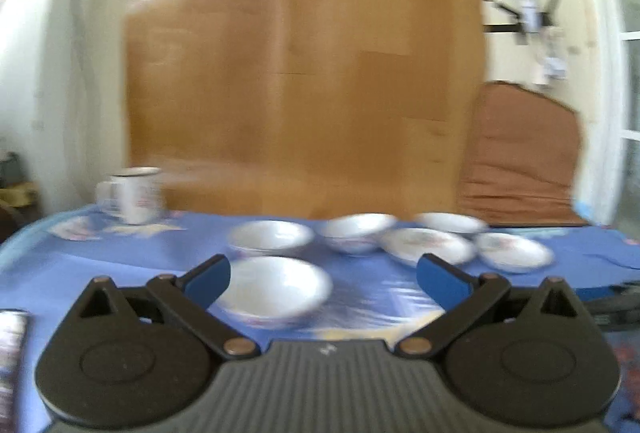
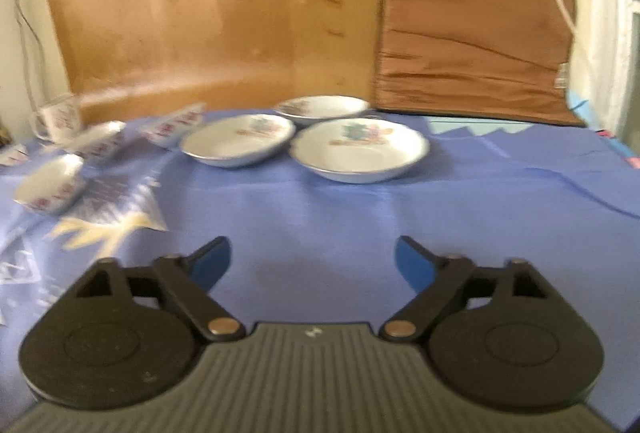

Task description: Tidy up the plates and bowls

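In the left wrist view, three white bowls stand on the blue cloth: a near bowl (image 1: 276,289), one behind it (image 1: 270,237) and one to its right (image 1: 356,231). Three shallow plates (image 1: 426,245) lie to the right. My left gripper (image 1: 324,279) is open and empty, with the near bowl just ahead of its left finger. In the right wrist view, three plates lie ahead: a near right plate (image 2: 360,149), a left plate (image 2: 238,143) and a far plate (image 2: 320,108). Bowls (image 2: 50,189) stand at the left. My right gripper (image 2: 312,263) is open and empty over bare cloth.
A white mug (image 1: 134,195) stands at the back left of the table. A cardboard sheet (image 1: 304,81) and a brown cushion (image 2: 472,29) lean against the wall behind the table. A dark object (image 1: 616,307) lies at the right edge.
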A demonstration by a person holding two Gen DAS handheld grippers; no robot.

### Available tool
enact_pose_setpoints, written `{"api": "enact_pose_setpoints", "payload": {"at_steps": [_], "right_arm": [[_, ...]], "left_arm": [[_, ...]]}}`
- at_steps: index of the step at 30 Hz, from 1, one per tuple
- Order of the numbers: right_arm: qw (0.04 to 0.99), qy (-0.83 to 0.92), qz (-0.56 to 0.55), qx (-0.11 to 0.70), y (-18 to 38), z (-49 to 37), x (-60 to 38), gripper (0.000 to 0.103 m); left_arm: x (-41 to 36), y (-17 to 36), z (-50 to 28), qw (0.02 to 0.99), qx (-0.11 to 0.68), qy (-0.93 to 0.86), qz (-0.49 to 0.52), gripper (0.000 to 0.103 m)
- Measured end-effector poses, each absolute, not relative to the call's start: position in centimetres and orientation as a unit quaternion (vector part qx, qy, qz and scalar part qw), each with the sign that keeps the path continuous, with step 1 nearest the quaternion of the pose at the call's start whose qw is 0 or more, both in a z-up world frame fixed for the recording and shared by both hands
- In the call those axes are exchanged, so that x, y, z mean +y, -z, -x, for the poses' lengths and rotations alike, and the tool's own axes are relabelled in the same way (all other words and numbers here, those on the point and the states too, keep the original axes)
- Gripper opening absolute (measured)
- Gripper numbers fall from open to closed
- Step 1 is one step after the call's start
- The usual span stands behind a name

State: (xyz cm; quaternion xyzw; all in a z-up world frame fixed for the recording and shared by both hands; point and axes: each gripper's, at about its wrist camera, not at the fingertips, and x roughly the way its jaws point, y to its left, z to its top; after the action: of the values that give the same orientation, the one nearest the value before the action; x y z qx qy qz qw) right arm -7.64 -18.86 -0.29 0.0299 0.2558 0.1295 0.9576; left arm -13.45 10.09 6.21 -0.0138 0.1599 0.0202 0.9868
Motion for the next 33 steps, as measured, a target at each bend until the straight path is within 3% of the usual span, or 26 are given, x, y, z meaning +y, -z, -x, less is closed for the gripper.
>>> {"api": "enact_pose_setpoints", "payload": {"at_steps": [6,10,13,24,27,33], "right_arm": [[0.962,-0.148,-0.018,0.228,-1.1,7.8,-16.7,0.053],[0.967,-0.126,-0.043,0.215,-1.3,7.2,-18.0,0.037],[0.967,-0.118,-0.064,0.216,-1.1,6.6,-19.4,0.022],[0.966,-0.147,-0.104,0.185,-0.2,6.0,-21.3,0.022],[0.966,-0.148,-0.110,0.180,-0.4,6.2,-21.2,0.024],[0.951,-0.205,-0.125,0.193,-0.1,5.8,-21.8,0.024]], "left_arm": [[12.4,-7.1,11.6,0.982,0.182,-0.032,0.033,0.101],[10.0,-6.9,10.1,0.981,0.188,0.032,0.025,0.093],[7.5,-6.0,8.7,0.974,0.207,0.086,0.031,0.081],[1.0,0.0,4.3,0.975,0.209,0.075,0.012,0.077],[1.0,-0.1,4.7,0.978,0.203,0.057,0.001,0.081],[1.7,-0.2,4.0,0.973,0.229,0.000,0.020,0.081]]}}
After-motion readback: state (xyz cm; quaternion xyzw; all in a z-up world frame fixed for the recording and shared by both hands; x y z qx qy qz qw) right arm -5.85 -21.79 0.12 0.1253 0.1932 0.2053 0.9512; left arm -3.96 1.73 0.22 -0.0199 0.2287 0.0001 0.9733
